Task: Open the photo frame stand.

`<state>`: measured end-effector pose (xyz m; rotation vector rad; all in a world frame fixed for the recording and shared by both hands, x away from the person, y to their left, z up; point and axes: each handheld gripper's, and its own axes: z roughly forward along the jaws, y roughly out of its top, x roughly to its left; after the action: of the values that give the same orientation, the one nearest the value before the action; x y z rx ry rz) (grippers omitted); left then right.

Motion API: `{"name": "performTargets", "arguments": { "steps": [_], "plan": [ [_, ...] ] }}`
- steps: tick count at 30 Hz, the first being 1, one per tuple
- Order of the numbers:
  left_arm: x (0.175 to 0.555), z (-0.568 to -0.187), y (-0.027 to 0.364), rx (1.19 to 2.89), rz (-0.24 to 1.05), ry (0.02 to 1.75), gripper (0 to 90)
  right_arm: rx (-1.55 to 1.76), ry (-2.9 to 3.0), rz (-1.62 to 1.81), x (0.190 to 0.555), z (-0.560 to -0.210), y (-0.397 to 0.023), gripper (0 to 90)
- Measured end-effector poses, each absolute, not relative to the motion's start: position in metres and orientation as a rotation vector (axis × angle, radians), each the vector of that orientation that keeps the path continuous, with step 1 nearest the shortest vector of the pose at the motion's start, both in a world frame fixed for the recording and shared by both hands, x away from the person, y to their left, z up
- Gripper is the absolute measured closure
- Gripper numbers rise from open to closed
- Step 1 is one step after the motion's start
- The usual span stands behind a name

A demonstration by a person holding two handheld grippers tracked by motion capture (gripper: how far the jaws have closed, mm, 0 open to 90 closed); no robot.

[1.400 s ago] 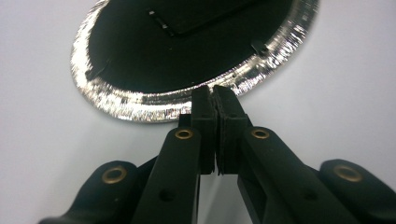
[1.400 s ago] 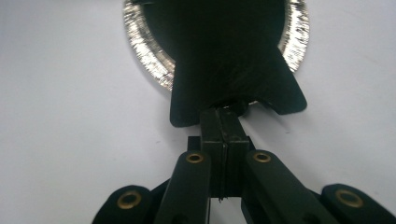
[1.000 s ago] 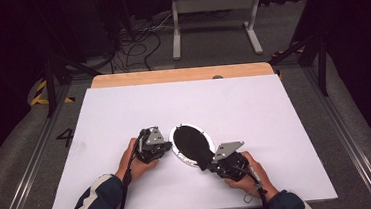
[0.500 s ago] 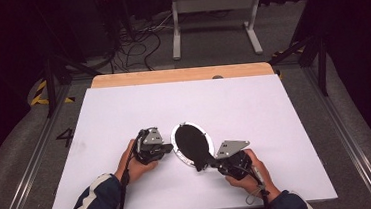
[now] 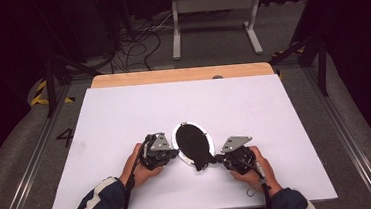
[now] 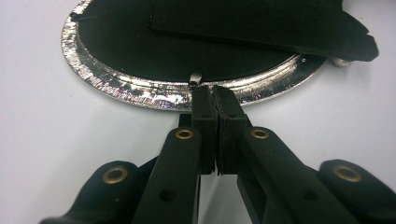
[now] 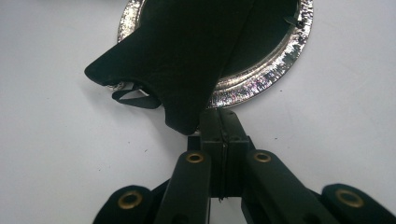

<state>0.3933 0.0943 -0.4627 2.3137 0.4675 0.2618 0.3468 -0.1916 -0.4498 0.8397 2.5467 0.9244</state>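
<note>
Silver foil plate (image 5: 180, 131) sits on the white tabletop (image 5: 124, 114), near the person's edge, roughly centre. Shiny crinkled rim, dark inner surface.

Black cloth (image 5: 196, 146) lies across the plate. In the high view it covers most of the inside and spills over the rim at the near right side, one pointed corner reaching onto the table. The right gripper view shows a thin black strap or loop (image 7: 135, 99) under that overhanging corner, lying on the table.

Left gripper (image 6: 215, 93): jaws fully together, nothing visible between the pads. Tips sit right at the plate's near rim, at a small notch or tab (image 6: 196, 78) in the foil; can't tell if they actually pinch the rim or just touch it. In the high view it's at the plate's left side (image 5: 173, 153), held low over the table.

Right gripper (image 7: 223, 114): jaws closed tight too. Tips are just beside the cloth's hanging corner and the plate rim. The cloth edge overlaps the left jaw tip, so I can't tell if any fabric is caught. In the high view it's at the plate's lower right (image 5: 217, 158).

Wooden board edge (image 5: 181, 74) along the far side of the table.
</note>
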Motion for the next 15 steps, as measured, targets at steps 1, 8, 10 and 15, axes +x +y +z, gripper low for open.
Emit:
{"name": "performTargets", "arguments": {
  "steps": [1, 8, 10, 15],
  "plan": [
    [0.395, -0.463, 0.094, 2.312, 0.270, 0.473, 88.1, 0.846, 2.553, 0.926, 0.347, -0.450, -0.192, 90.0],
    [0.407, -0.464, 0.092, 2.291, 0.299, 0.513, 87.8, 0.878, 2.557, 1.006, 0.346, -0.453, -0.190, 90.0],
    [0.408, -0.463, 0.092, 2.292, 0.295, 0.533, 89.1, 0.868, 2.567, 1.015, 0.345, -0.453, -0.187, 90.0],
    [0.410, -0.463, 0.094, 2.291, 0.302, 0.542, 89.3, 0.856, 2.571, 1.030, 0.342, -0.454, -0.181, 90.0]
  ]
}}
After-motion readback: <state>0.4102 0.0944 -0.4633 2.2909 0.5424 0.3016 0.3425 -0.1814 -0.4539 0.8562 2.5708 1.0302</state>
